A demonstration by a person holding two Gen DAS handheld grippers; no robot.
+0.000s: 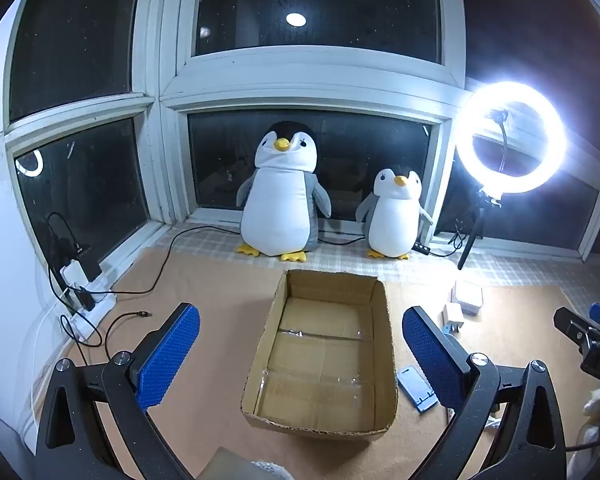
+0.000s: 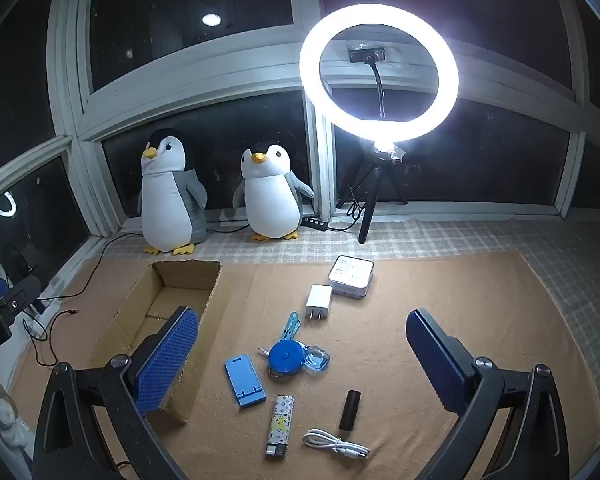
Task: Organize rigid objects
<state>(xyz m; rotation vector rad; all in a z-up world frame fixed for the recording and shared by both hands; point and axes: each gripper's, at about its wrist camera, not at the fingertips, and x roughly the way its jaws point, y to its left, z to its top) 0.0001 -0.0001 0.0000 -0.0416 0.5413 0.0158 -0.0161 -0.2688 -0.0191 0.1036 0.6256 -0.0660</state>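
An open, empty cardboard box [image 1: 383, 344] [image 2: 140, 308] sits on the tan mat. My left gripper [image 1: 300, 354] hovers over it, open, holding nothing. My right gripper [image 2: 302, 354] is open too, above small items spread to the right of the box: a blue phone stand [image 2: 244, 378] [image 1: 416, 388], a blue round tape measure [image 2: 286, 358], a blue clip [image 2: 292, 326], a white charger plug [image 2: 319, 300] [image 1: 453, 314], a white box [image 2: 351, 276] [image 1: 469, 296], a patterned lighter [image 2: 279, 426], a black cylinder [image 2: 349, 410] and a white cable [image 2: 336, 444].
Two plush penguins [image 1: 280, 192] [image 1: 394, 216] stand on the window sill beside a lit ring light [image 2: 379, 72] on a tripod. A power strip with black cables [image 1: 82, 292] lies at the left wall. The other gripper shows at the right edge [image 1: 588, 336].
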